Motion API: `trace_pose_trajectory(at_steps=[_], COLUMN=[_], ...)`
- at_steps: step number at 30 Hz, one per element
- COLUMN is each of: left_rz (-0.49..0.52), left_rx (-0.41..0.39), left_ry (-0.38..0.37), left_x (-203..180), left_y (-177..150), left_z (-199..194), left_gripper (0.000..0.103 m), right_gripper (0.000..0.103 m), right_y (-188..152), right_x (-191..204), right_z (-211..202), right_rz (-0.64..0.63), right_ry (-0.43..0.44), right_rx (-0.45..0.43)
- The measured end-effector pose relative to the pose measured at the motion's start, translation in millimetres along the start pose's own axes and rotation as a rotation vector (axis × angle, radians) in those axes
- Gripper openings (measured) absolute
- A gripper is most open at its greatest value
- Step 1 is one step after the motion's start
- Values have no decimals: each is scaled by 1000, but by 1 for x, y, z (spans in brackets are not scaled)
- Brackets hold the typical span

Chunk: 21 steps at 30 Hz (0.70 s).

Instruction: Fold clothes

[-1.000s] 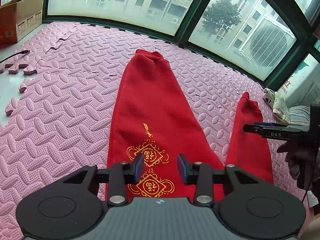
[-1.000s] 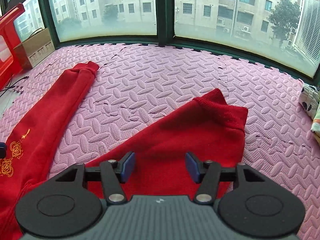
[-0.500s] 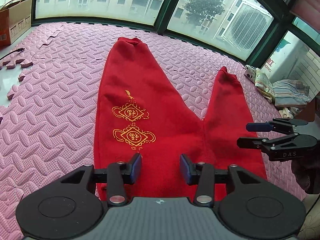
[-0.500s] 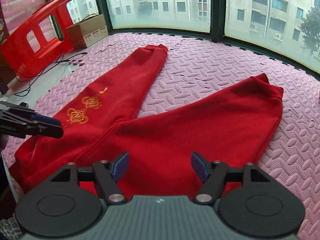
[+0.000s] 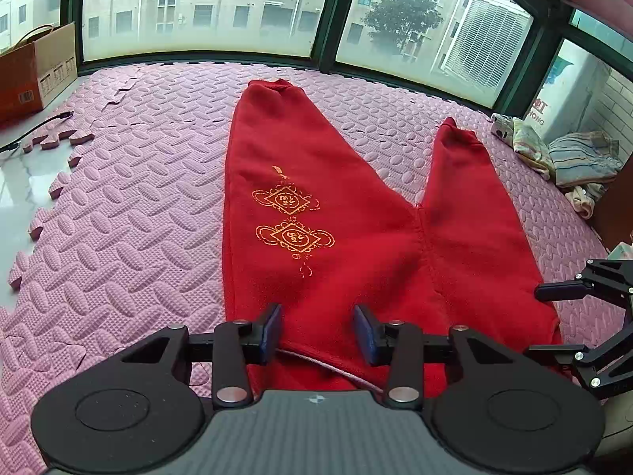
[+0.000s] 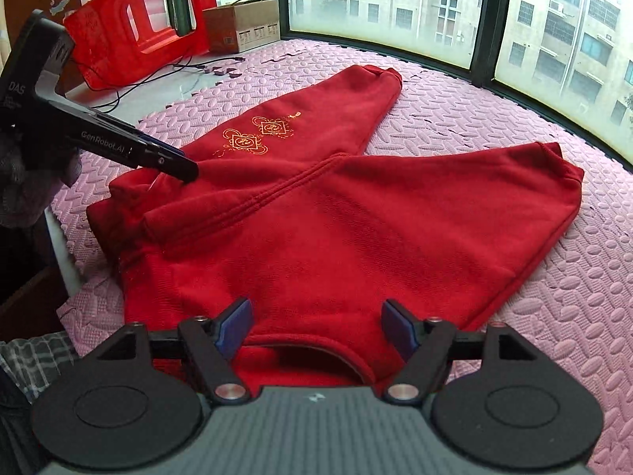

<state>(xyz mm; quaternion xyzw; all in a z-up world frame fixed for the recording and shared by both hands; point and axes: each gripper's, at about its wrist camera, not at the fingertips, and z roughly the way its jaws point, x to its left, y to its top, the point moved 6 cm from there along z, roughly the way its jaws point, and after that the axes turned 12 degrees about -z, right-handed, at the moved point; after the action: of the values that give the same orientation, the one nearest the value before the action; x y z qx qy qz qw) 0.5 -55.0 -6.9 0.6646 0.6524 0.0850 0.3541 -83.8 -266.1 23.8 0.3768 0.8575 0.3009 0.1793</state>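
Note:
Red trousers (image 5: pixel 356 245) with gold emblems (image 5: pixel 290 217) lie flat on the pink foam mat (image 5: pixel 138 198), legs spread apart toward the window. My left gripper (image 5: pixel 318 332) is open, its fingers straddling the left part of the waistband without holding it. My right gripper (image 6: pixel 316 326) is open too, over the waistband's other end. The right gripper (image 5: pixel 569 316) appears at the right edge of the left wrist view. In the right wrist view the left gripper (image 6: pixel 174 162) reaches in from the left, tips at the cloth. A gloved hand (image 6: pixel 23 182) holds it.
A cardboard box (image 5: pixel 35 67) and a cable (image 5: pixel 31 130) lie at the mat's far left. A red plastic chair (image 6: pixel 138 39) lies tipped beyond it. Folded cloths (image 5: pixel 561 158) sit at the right by the wall. Windows close the far side.
Both grippers have pulled back from the trouser legs to the waistband end, staying open. More of the trousers now shows in each view.

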Motion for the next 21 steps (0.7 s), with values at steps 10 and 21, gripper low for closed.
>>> trace_pose_trajectory(at_steps=[10,21], left_rz=[-3,-30], left_rx=[-1,-16], left_ry=[14,22], left_x=[6,10], left_y=[-18,-26], left_z=[-11,-19], left_gripper=[44,47], right_gripper=[75,75], right_y=[-11,-17], right_x=[28,31], right_z=[-3,-15], right_rz=[-42,-8], right_ry=[-17,-37], right_rx=[-1,-30])
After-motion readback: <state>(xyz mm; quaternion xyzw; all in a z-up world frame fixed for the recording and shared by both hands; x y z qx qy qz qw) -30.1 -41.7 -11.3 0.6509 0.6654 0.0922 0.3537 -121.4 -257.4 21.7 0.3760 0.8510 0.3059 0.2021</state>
